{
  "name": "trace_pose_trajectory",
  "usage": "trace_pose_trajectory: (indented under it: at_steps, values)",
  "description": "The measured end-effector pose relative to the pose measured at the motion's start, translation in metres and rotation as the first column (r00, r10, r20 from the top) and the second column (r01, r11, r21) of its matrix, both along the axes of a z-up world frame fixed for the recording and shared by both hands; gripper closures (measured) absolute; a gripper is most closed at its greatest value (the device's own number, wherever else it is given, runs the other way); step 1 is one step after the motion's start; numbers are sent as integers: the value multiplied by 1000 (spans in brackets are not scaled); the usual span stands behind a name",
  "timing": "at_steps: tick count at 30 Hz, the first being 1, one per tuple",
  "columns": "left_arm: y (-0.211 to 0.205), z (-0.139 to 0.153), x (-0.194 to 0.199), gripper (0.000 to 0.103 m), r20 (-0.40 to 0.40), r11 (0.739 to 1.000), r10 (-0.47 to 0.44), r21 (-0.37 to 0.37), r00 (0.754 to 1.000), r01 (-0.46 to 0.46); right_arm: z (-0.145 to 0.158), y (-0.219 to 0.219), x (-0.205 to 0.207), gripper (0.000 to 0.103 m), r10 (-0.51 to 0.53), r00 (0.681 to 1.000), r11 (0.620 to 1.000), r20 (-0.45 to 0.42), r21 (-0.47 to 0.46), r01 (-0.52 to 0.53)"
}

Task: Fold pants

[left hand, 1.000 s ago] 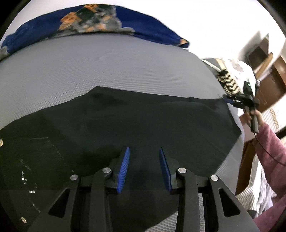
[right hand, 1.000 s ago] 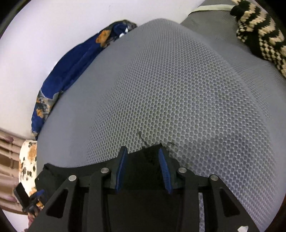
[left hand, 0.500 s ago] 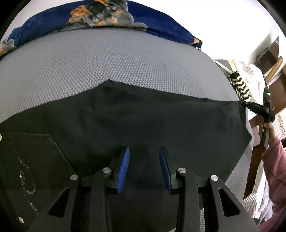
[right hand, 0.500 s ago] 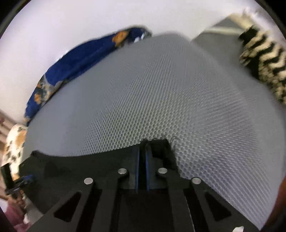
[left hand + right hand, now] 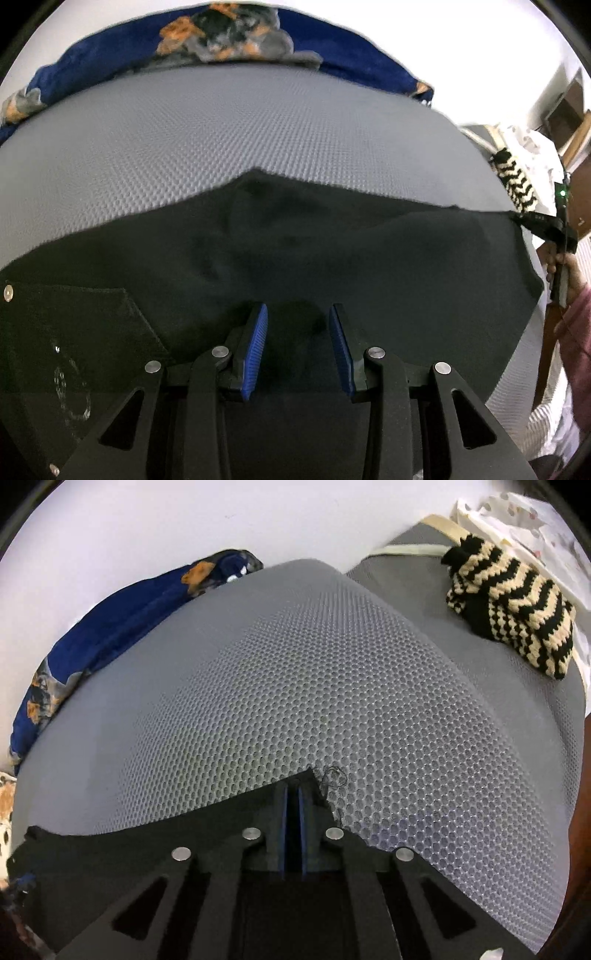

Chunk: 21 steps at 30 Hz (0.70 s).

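Observation:
Black pants (image 5: 332, 251) lie spread on a grey honeycomb mattress (image 5: 221, 140). A back pocket (image 5: 74, 332) shows at the lower left. My left gripper (image 5: 297, 328) is open, low over the pants fabric with cloth between its blue pads. My right gripper (image 5: 293, 797) is shut on a corner of the pants (image 5: 147, 842), at the edge where loose threads show. In the left wrist view the right gripper (image 5: 535, 225) pinches the far right corner of the pants.
A blue patterned blanket (image 5: 229, 48) lies along the far mattress edge by the white wall. A black-and-cream striped knit item (image 5: 513, 605) sits at the right. A dark wooden furniture piece (image 5: 565, 110) stands beyond the bed.
My right gripper has shut on the pants corner; it was open one second ago. The left gripper has moved closer over the pants and stays open.

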<state>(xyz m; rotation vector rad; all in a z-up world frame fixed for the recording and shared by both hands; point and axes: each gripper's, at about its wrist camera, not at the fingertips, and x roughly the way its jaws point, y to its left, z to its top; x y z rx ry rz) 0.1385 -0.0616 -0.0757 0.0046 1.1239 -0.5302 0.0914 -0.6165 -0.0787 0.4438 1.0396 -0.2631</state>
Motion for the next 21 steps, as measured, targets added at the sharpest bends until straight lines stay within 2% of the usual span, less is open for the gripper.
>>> trace_pose_trajectory:
  at_steps: [2,4,6,9,11,12,15,21]
  values:
    - [-1,1,0,67,7,1000,-11,14,1000,11,6,0,-2,73,-12,1000,1000,-16,7,12]
    - [1,6,-1,67,8,1000,-10,9,1000,10,20,6,-6,71,-22,1000,999,-5,-26,22]
    - [6,15,-4,67,41,1000,-10,-3,999,10,37,19,-8,71,20,1000,1000,23,-18,-20]
    - [17,23,-6,65,77,1000,-9,5,997,9,59,62,3,71,162,985,986,67,38,-165]
    - [29,25,-4,64,86,1000,10,11,996,-11,66,105,19,71,288,954,953,84,69,-294]
    - [37,25,-4,64,86,1000,23,11,996,-24,65,124,26,71,339,936,932,92,101,-348]
    - [58,24,-4,64,87,997,68,18,994,-70,53,197,56,71,505,857,831,105,208,-515]
    - [119,25,-12,64,105,985,162,42,981,-167,27,325,99,71,722,682,620,115,328,-713]
